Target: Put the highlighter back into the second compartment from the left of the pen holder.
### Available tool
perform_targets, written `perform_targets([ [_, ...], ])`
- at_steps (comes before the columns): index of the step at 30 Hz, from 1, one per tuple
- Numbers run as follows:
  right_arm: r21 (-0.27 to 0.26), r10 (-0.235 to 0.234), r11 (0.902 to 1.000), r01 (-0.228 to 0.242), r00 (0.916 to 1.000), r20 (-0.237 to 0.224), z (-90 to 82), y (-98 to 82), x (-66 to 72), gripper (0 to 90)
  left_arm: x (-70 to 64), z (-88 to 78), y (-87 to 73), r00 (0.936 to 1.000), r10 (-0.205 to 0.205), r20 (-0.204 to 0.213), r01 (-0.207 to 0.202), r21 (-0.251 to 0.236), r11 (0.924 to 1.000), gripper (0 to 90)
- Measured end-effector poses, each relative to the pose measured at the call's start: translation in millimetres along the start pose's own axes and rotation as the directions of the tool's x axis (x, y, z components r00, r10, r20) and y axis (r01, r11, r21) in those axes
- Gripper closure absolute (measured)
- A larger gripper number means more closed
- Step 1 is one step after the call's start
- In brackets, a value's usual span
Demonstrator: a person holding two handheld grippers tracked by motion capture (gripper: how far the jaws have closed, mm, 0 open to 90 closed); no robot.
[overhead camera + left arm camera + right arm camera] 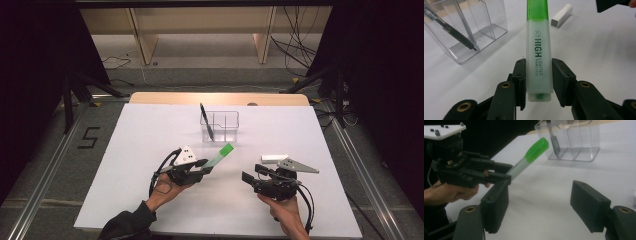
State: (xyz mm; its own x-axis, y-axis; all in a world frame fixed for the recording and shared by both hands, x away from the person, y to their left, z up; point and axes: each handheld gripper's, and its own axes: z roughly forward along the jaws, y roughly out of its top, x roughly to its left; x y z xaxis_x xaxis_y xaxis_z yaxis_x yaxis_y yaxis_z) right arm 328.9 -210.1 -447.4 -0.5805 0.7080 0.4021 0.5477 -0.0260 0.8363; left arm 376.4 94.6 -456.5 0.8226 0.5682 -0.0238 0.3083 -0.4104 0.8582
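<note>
A: Left gripper, state?

B: Clamped on the green highlighter. In the left gripper view both pads press the pale barrel near its tail end, printed lettering facing up, green cap pointing away from the jaws.

A: Where does the highlighter sit over the table?

B: Held off the white surface, tilted, cap end aimed toward the clear organizer. Near it, not touching. In the right gripper view the cap stands short of the organizer's front wall.

A: Anything in the organizer?

B: A black pen, leaning in the left compartment as the high view shows it. Other compartments look bare, though the clear walls make that hard to judge.

A: Right gripper?

B: Jaws apart, nothing between them, held low near the table's near edge, well apart from the highlighter. A white eraser lies just beyond it.
</note>
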Motion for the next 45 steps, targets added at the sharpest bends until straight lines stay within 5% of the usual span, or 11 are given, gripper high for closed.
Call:
perform_targets([
  [13,-0.023,0.048,0.9985,-0.05,0.9962,-0.073,26.0,12.8,15.0,36.7,-19.8,-16.2,-10.7,0.9991,-0.041,0.004,0.041,-0.081,0.9959,66.1],
  [24,0.006,0.103,0.9946,-0.103,0.9846,-0.141,43.1,13.4,25.0,41.1,-25.3,-29.2,-15.0,0.9987,-0.05,0.006,0.05,-0.112,0.9924,66.1],
  [45,0.028,0.173,0.9848,-0.171,0.9654,-0.195,56.4,12.0,31.6,57.6,-42.2,-32.6,-19.9,0.9999,0.004,0.014,-0.003,-0.12,0.9927,66.1],
])
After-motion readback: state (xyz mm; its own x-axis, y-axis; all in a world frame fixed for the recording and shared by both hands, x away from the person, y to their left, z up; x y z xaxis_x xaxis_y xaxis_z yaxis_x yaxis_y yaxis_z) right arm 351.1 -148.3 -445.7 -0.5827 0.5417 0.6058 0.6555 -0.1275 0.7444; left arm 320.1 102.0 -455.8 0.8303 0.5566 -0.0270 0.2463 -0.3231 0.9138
